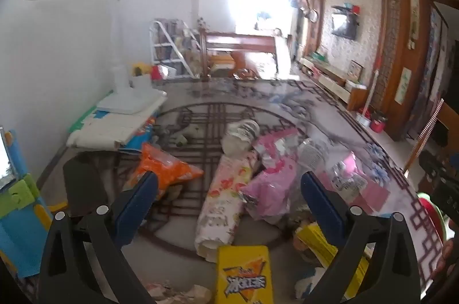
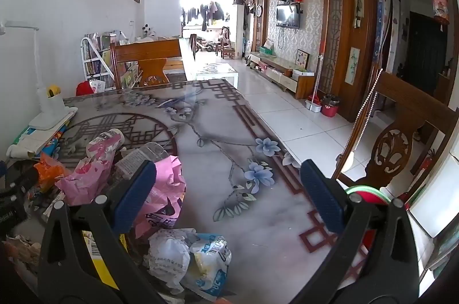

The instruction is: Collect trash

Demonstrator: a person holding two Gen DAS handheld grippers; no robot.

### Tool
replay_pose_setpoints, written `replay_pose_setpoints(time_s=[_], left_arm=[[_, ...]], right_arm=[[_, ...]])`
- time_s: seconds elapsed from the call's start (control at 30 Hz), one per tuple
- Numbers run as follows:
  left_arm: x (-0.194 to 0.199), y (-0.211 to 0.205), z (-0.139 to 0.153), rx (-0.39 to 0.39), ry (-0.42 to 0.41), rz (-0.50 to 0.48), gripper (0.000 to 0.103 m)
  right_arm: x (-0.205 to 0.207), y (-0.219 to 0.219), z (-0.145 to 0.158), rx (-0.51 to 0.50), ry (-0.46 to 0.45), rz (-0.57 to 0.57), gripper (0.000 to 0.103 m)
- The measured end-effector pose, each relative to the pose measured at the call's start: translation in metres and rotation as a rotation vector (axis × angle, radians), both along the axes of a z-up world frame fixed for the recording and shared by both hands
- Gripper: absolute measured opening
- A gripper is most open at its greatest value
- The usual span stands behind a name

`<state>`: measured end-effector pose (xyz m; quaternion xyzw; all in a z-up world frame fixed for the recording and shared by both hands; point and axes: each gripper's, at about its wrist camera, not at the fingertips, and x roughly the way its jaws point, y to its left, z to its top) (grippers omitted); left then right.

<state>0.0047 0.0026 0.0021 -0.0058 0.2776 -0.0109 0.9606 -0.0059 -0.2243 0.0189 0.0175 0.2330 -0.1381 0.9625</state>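
Trash lies heaped on the patterned glass table point(image 1: 258, 97). In the left wrist view I see an orange snack bag point(image 1: 166, 169), a floral paper tube point(image 1: 226, 200), a pink wrapper point(image 1: 272, 177), a crushed clear bottle point(image 1: 341, 172) and a yellow box point(image 1: 243, 275). My left gripper point(image 1: 229, 195) is open and empty above the tube. In the right wrist view my right gripper point(image 2: 228, 192) is open and empty over the table point(image 2: 258, 218). A pink bag point(image 2: 163, 189) lies by its left finger; white and blue crumpled wrappers point(image 2: 189, 258) lie below.
A white desk lamp point(image 1: 126, 91) and stacked books point(image 1: 114, 126) stand at the table's left. A colourful toy point(image 1: 20, 203) is at the near left. A carved wooden chair point(image 2: 393, 143) stands right of the table. A red-green round container point(image 2: 370, 195) sits by the right edge.
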Motion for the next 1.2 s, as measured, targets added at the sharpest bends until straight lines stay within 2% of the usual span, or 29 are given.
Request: replay_pose_setpoints(time_s=[0.2, 1.2], left_arm=[[0.0033, 0.0041, 0.0015, -0.066, 0.039, -0.035, 0.095], [0.0029, 0.0030, 0.0029, -0.065, 0.046, -0.045, 0.095]], right_arm=[[-0.0010, 0.0002, -0.0008, -0.002, 0.000, -0.002, 0.099], [-0.0033, -0.0078, -0.0008, -0.002, 0.006, -0.004, 0.099]])
